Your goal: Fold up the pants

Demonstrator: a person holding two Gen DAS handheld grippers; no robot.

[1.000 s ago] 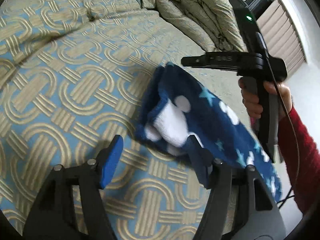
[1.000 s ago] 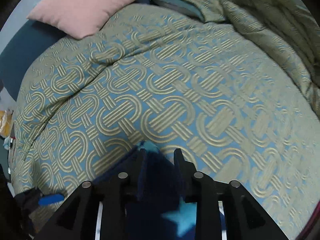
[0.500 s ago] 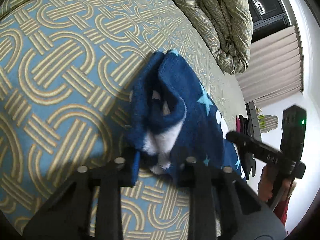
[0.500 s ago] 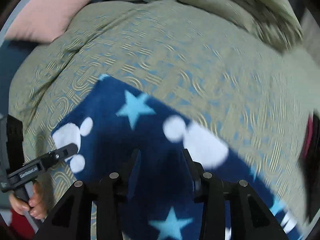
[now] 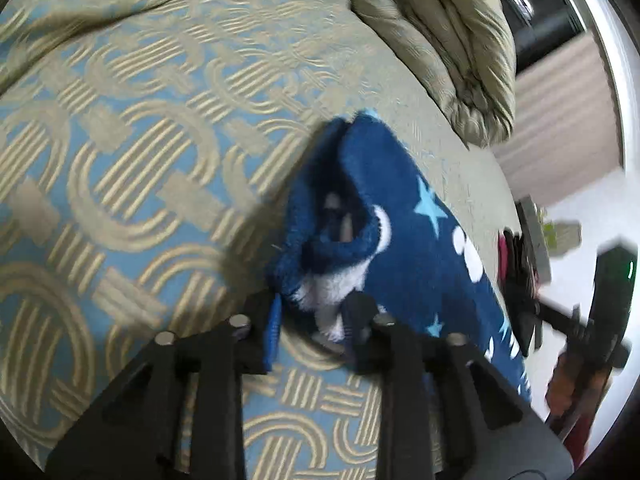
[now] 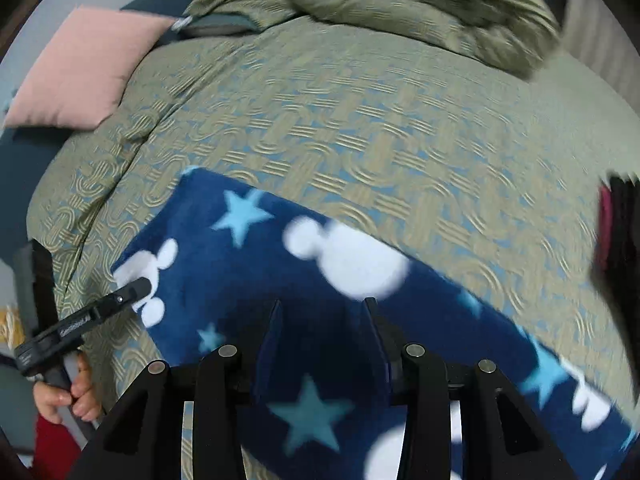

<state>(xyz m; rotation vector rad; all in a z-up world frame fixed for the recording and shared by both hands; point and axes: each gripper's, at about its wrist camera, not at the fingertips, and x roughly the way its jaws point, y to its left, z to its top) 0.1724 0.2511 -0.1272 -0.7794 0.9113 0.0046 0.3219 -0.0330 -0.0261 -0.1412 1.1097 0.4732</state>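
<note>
The pants (image 6: 332, 300) are dark blue fleece with light blue stars and white mouse-head shapes, lying in a long band on the patterned bedspread (image 6: 360, 120). In the left wrist view my left gripper (image 5: 314, 312) is shut on the bunched end of the pants (image 5: 384, 216), where white lining shows. It also shows at the left of the right wrist view (image 6: 138, 286), tip on the pants' corner. My right gripper (image 6: 324, 312) hovers over the middle of the pants with its jaws apart and nothing between them. It appears blurred at the right of the left wrist view (image 5: 560, 316).
A pink pillow (image 6: 80, 68) lies at the bed's far left. A crumpled olive duvet (image 6: 400, 4) is heaped along the far side, also in the left wrist view (image 5: 448, 40). Dark and red items (image 6: 616, 232) sit at the bed's right edge.
My left gripper went from open to shut on the pants' end. My right gripper let go of the pants, pulled back and now hovers over their middle.
</note>
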